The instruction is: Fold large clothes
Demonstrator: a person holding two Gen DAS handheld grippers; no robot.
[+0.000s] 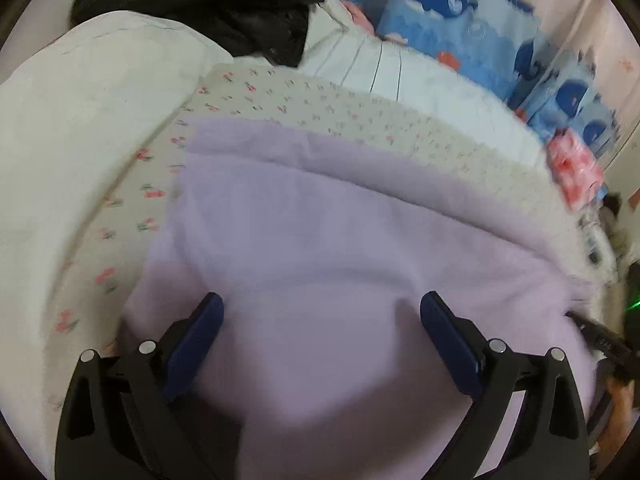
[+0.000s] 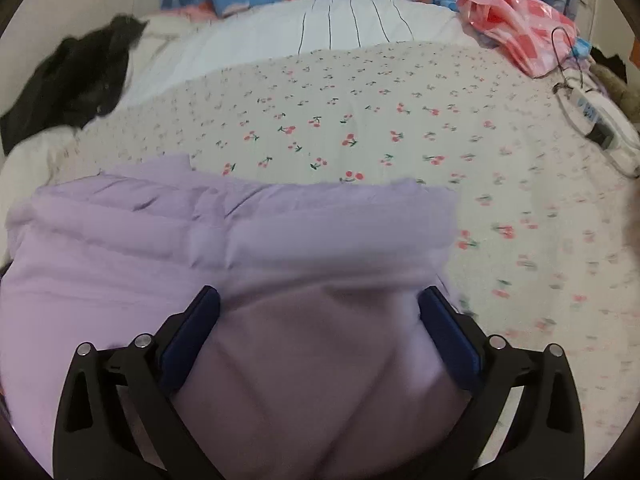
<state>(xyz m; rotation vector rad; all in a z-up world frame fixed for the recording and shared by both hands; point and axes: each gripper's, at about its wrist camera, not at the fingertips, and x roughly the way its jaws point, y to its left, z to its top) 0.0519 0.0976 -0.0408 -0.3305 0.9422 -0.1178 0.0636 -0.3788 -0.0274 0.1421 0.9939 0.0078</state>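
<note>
A large lilac padded garment (image 1: 320,220) lies spread on a bed sheet printed with cherries (image 1: 300,96). My left gripper (image 1: 322,298) hovers low over the garment's middle, its blue-padded jaws wide apart and open, with only flat fabric beneath them. In the right wrist view the same garment (image 2: 160,240) shows quilted seams, and its right edge ends near the sheet (image 2: 360,120). My right gripper (image 2: 319,292) is open over that edge. A soft bulge of lilac fabric lies between the jaws, and the right fingertip (image 2: 434,300) sits at the garment's border.
A black garment (image 1: 224,4) (image 2: 80,76) lies at the back left on white bedding (image 1: 80,120). Behind are a striped white quilt (image 2: 320,28) and blue whale-print fabric (image 1: 440,4). A pink plastic bag (image 2: 516,20) and a white power strip (image 2: 596,124) sit at the right.
</note>
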